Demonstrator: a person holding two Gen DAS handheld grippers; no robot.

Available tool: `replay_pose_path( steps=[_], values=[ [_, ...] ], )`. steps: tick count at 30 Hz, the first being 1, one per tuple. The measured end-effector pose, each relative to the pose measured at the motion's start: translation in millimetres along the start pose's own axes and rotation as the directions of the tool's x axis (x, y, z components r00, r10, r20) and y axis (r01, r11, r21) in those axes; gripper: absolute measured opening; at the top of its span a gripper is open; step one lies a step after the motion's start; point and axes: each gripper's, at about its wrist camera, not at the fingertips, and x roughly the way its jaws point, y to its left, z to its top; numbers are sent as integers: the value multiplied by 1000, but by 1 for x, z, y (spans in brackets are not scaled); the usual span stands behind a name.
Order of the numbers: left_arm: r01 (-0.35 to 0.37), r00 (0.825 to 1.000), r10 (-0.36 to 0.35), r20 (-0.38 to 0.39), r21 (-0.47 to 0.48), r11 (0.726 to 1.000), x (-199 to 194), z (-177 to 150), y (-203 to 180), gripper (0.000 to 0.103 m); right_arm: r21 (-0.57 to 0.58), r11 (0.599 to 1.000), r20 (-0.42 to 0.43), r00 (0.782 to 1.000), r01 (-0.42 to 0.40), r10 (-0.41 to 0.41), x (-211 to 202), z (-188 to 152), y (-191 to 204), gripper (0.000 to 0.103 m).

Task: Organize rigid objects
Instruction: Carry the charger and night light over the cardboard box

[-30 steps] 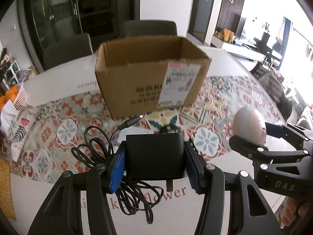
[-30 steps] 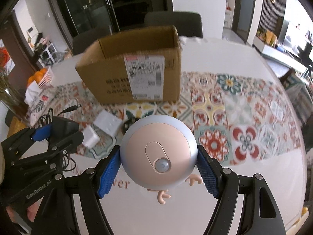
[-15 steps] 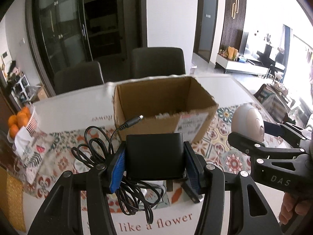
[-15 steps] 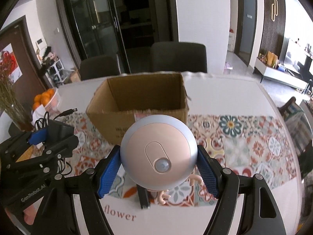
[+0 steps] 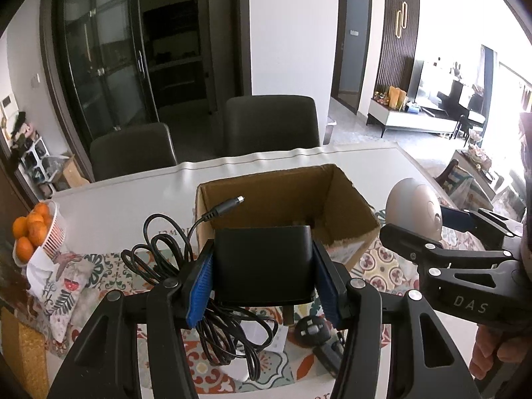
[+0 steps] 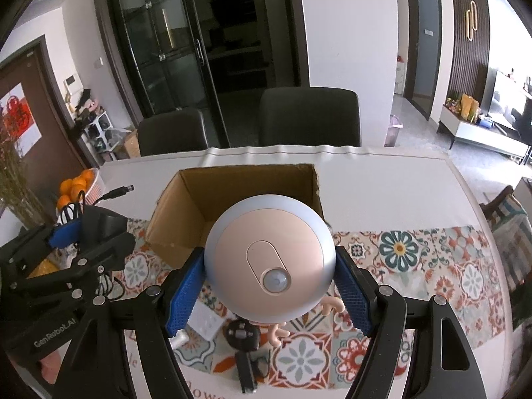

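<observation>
**Both grippers loaded, above the box**

While held over the patterned table (image 6: 415,259): far left, bowl of oranges (image 5: 31,232). Left gripper (image 5: 262,282) clamped on black power adapter (image 5: 262,262), cable (image 5: 173,259) coiled and dangling. Centre, open cardboard box (image 5: 345,199), just beyond. Right gripper (image 6: 269,296) closed on round pink night light (image 6: 269,259), small feet dangling below.

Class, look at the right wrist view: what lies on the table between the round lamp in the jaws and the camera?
Below the lamp lie a black round plug with its strap and a white adapter, on the patterned runner.
</observation>
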Motion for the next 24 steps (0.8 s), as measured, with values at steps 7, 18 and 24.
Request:
replay_pose_path(
  steps=[7,18,24],
  values=[
    [14,998,-15,-66,-21,1000,30,25,5,54,17,1000,-48,999,-14,14,23,25,-5,75],
    [0,990,-2,-143,-20,1000,72,53,10,54,50,999,-139,990,-19,26,64,49,-14,75],
    [-62,989,64,-131,19,998,79,63,13,64,72,997,-165,986,-24,36,78,53,-17,75]
  ],
)
